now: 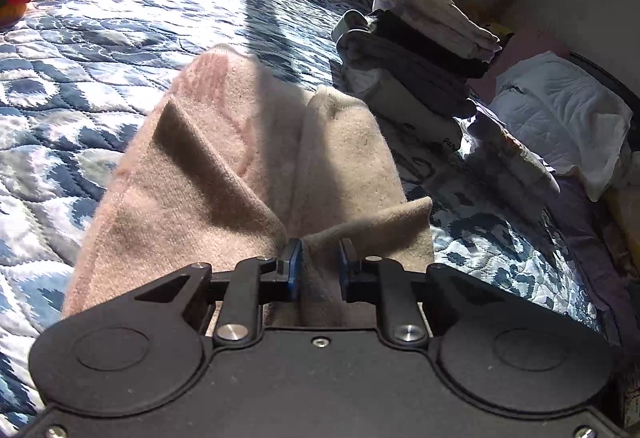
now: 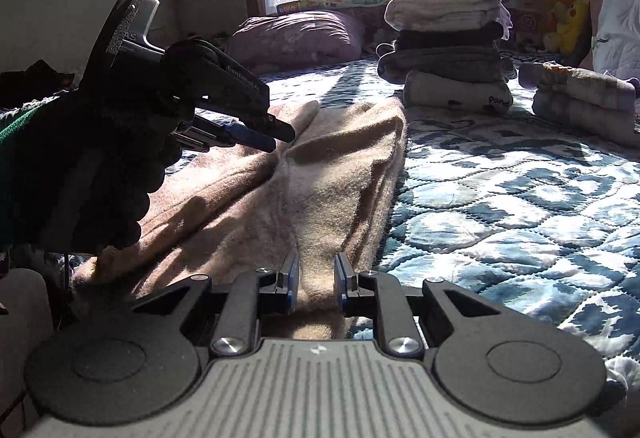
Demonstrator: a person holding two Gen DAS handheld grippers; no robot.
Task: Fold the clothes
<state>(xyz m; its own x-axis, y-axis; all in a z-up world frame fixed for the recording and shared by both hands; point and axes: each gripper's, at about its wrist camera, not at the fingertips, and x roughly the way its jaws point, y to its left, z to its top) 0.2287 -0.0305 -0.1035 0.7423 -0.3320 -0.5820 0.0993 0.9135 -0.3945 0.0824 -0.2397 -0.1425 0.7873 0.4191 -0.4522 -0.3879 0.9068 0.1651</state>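
Left claw (image 1: 319, 264): jaws narrow, a ridge of the fuzzy beige-pink fleece garment (image 1: 224, 158) bunched between the blue pads. Fabric rises to the pads, so I read it as a pinch, likely to lift that fold. In the right wrist view the same claw (image 2: 280, 140) comes in from the left, held by a dark-gloved hand (image 2: 100, 174) with a green sleeve edge, tips at a puckered crease mid-garment.

Right claw (image 2: 316, 280): jaws narrow too, straddling a raised strip of the same fleece at its near end. Pads look in contact with the cloth, but whether they clamp it, cannot tell for sure; I call it a grip.

Garment lies lengthwise on the blue-and-white quilted bedspread (image 2: 500, 198), partly gathered along a centre crease. Two grips along one line suggest a lengthwise fold in progress.

Around: tall stack of folded white, black and grey clothes (image 2: 448, 50) just beyond the garment's far end, and a lower folded bundle (image 2: 580, 98) to its right. Mauve pillow (image 2: 296, 38) under the window. Open quilt to the right is free. The stack is the one obstacle if the fold swings forward.
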